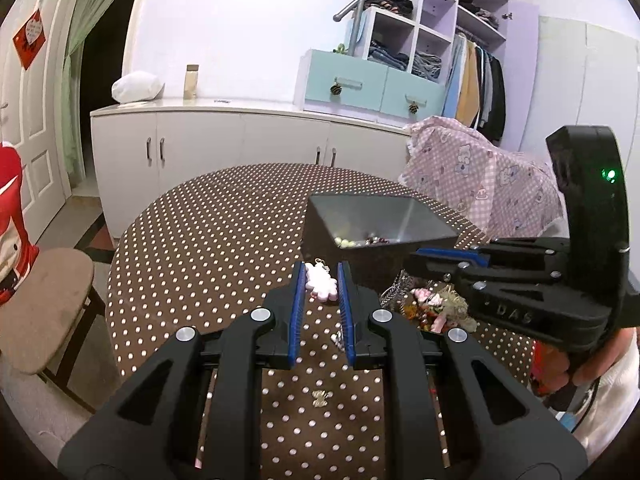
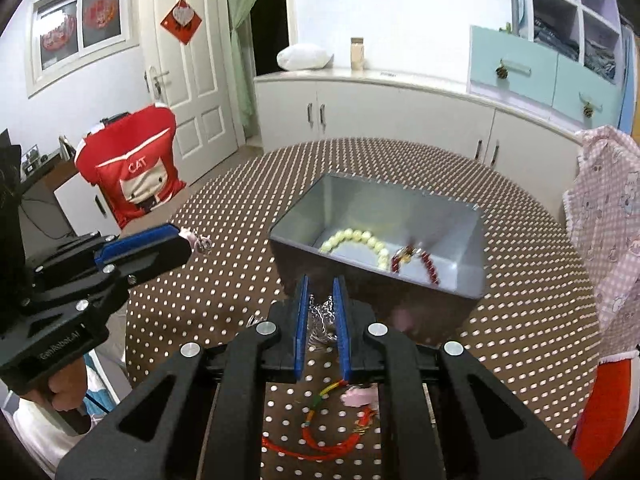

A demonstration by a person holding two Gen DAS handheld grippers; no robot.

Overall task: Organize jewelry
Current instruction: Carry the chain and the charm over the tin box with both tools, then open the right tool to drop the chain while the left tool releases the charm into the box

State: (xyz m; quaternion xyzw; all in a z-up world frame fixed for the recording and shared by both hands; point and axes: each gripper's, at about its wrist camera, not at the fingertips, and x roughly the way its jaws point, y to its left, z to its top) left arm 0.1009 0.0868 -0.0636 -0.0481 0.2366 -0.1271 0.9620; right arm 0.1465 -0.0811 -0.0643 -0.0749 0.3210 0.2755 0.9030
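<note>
My left gripper (image 1: 320, 270) is shut on a pale pink bear-shaped charm (image 1: 320, 285), held just above the dotted table in front of the grey box (image 1: 400, 204). In the right wrist view the same charm (image 2: 186, 234) and its ring stick out of the left gripper (image 2: 182, 242). My right gripper (image 2: 321, 286) is shut on a silver chain (image 2: 320, 318) that hangs between its blue pads, close to the near wall of the grey box (image 2: 304, 208). Inside the box lie a cream bead bracelet (image 2: 360, 240) and a red bead bracelet (image 2: 426, 262).
A pile of mixed jewelry (image 1: 432, 306) lies under the right gripper (image 1: 416, 260). A small gold charm (image 1: 320, 398) sits on the brown dotted tablecloth (image 1: 200, 240). A red cord bracelet (image 2: 320, 436) and a pink charm (image 2: 358, 396) lie near the table's front. A chair draped in pink cloth (image 2: 604, 220) stands at right.
</note>
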